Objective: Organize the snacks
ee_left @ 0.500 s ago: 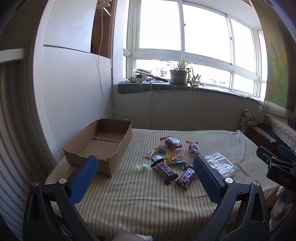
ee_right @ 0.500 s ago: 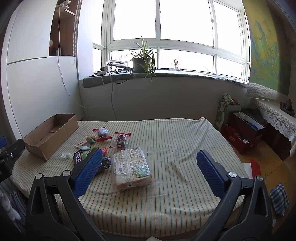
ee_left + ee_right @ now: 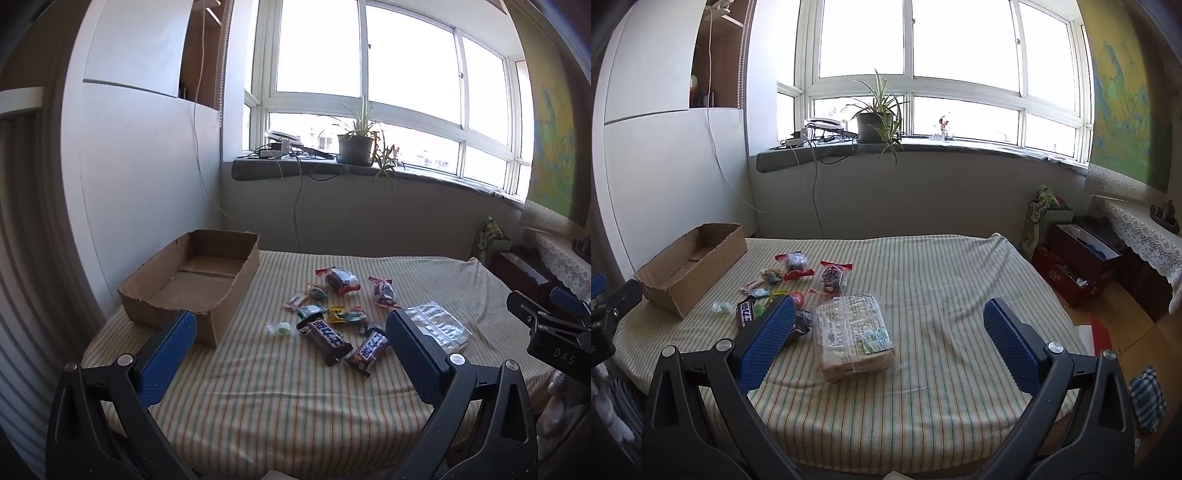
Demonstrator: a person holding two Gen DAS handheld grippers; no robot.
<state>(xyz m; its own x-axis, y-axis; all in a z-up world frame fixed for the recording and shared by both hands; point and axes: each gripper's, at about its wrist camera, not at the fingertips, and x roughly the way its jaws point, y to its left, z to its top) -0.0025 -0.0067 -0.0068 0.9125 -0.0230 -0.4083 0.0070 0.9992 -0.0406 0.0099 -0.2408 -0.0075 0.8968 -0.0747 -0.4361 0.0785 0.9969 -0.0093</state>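
Both grippers are spread wide with nothing in them, left gripper [image 3: 290, 339] and right gripper [image 3: 890, 332], hovering over the near edge of the striped bed [image 3: 942, 406]. Just past them sit two chocolate bars [image 3: 327, 338], a clear-wrapped pack [image 3: 853, 332] and loose candies [image 3: 341, 280]. Further left, the cardboard box [image 3: 192, 280] has nothing inside. Plant [image 3: 877, 118] on the windowsill behind.

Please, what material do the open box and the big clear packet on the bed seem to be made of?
Open box: seems plain brown cardboard, matte, with torn, ragged rims and a flap seam across its floor.
Big clear packet: likely thin glossy plastic film; it glints, wrinkles, and pale contents show through.
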